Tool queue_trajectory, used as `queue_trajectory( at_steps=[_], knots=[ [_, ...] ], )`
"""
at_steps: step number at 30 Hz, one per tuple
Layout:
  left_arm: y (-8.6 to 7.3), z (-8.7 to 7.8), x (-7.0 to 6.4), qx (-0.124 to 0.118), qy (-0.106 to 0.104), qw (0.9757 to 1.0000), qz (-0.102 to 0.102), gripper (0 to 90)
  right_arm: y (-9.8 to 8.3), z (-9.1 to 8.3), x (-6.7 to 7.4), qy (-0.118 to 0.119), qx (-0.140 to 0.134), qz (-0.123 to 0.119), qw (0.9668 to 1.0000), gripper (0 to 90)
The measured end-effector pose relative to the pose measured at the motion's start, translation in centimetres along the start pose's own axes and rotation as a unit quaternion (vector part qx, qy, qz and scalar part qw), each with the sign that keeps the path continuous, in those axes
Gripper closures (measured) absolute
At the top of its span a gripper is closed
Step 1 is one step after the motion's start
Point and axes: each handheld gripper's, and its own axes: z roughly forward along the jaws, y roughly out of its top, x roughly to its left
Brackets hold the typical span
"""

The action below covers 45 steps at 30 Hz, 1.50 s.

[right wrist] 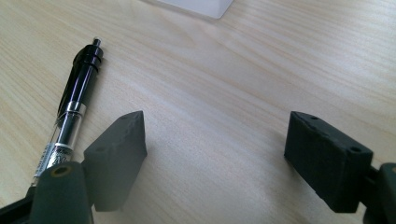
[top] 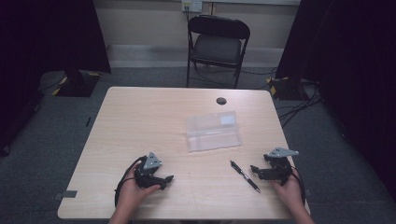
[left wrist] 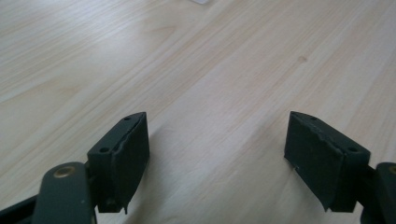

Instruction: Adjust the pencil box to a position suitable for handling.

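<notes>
Light wood-grain table is what we're working on, person's side at the bottom of the high view. We see the left gripper low on the table near the front edge, left hand wrapped round its body, black cable looping out behind, grey three-cornered plate on top. In the left gripper view its jaws stand wide apart with bare wood between them, holding nothing.

Right gripper sits near the front right, right hand behind it, jaws pointing toward table centre. In the right gripper view we see the jaws spread wide, bare wood in the gap, nothing held.

Black ballpoint pen lies flat on the table just beside the right gripper, between the two grippers but much nearer the right one. In the right gripper view the pen runs alongside the outside of the left-hand jaw, clear barrel section with printed label near the jaw, black end further away. Whether it touches the jaw we can't tell.

Clear plastic case, flat and rectangular, lies past the pen toward table centre, well apart from both grippers. Small dark round grommet in the tabletop beyond it. Black folding chair stands past the far edge.
</notes>
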Motion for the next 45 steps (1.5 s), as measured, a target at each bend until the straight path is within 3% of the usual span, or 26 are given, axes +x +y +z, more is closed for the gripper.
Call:
queue_trajectory(
  at_steps=[5,9,21,32,45],
  knots=[
    [1.2,0.4,-0.5,-0.014,-0.023,0.9996,0.0,25.1,0.0,0.0,0.0,0.0,0.0,0.0,1.0,19.7],
    [2.4,1.2,-1.2,-0.015,-0.038,0.999,0.019,27.9,0.0,0.0,0.0,0.0,0.0,0.0,1.0,19.7],
    [4.9,4.1,-1.7,-0.014,-0.055,0.9979,0.03,28.3,0.0,0.0,0.0,0.001,0.0,-0.001,1.0,19.6],
    [6.9,5.5,-2.0,-0.016,-0.063,0.9971,0.039,29.0,0.0,0.0,0.0,0.002,0.0,-0.001,1.0,19.6],
    [9.2,6.5,-1.3,-0.012,-0.055,0.9975,0.043,31.7,0.0,0.0,0.0,0.002,0.0,-0.001,1.0,19.5]
  ],
)
